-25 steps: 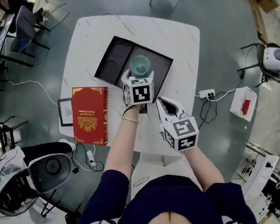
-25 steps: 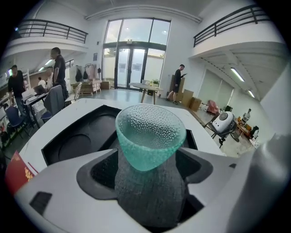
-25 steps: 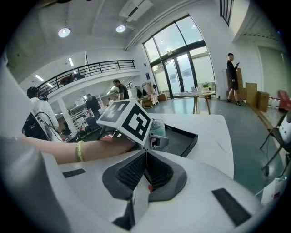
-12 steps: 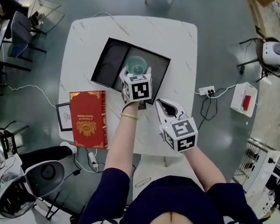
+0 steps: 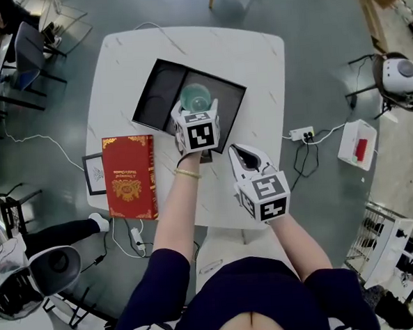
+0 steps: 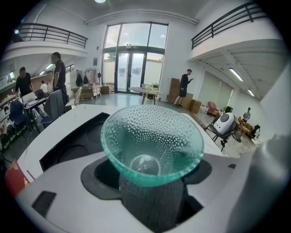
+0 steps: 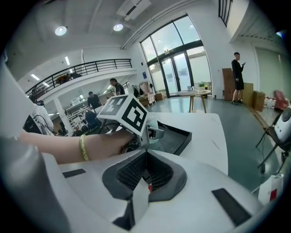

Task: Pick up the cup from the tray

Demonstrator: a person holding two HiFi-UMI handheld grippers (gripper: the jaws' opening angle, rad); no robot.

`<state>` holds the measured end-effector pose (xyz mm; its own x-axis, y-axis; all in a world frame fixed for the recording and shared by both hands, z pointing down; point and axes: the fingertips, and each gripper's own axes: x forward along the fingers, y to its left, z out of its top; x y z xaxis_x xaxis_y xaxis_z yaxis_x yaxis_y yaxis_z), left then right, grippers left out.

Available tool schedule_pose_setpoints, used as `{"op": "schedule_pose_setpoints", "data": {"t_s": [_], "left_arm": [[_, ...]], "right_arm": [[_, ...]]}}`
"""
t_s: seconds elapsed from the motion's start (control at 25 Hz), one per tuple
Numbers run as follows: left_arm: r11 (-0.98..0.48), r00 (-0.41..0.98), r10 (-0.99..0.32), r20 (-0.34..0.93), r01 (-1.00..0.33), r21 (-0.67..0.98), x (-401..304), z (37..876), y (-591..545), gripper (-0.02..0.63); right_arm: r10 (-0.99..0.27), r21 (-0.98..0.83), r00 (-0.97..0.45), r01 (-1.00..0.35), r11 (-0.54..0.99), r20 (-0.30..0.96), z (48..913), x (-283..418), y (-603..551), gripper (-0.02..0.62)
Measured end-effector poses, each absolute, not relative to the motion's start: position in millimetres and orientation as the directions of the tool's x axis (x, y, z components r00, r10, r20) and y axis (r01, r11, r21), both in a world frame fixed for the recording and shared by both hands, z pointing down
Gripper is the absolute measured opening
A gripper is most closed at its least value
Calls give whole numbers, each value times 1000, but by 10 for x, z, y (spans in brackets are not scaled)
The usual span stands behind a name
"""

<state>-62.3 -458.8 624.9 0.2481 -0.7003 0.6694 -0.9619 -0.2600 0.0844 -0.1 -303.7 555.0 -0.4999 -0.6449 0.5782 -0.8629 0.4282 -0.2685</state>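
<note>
Left gripper view shows the cup (image 6: 152,141) clamped in the left hand-held gripper (image 6: 150,179).

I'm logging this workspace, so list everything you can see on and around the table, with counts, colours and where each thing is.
table: one, white, mid-floor.
tray: one, black, table's far half.
cup: one, green glass, above tray, in left tongs.
book: one, red, table's left edge.
frame: one, black, left of book.
power strip: one, white, floor right of table.
left tongs: one, white, shut on cup.
right tongs: one, white, shut, empty, over table's near edge.
</note>
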Motion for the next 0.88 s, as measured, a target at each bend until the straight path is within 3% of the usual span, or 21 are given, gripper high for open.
{"op": "schedule_pose_setpoints", "data": {"t_s": [0.88], "left_arm": [[-230, 278, -715, 642, -960, 159, -793, 5304, -3321, 365]], "right_arm": [[-684, -213, -531, -841, 498, 500, 5060, -36, -2895, 9]]}}
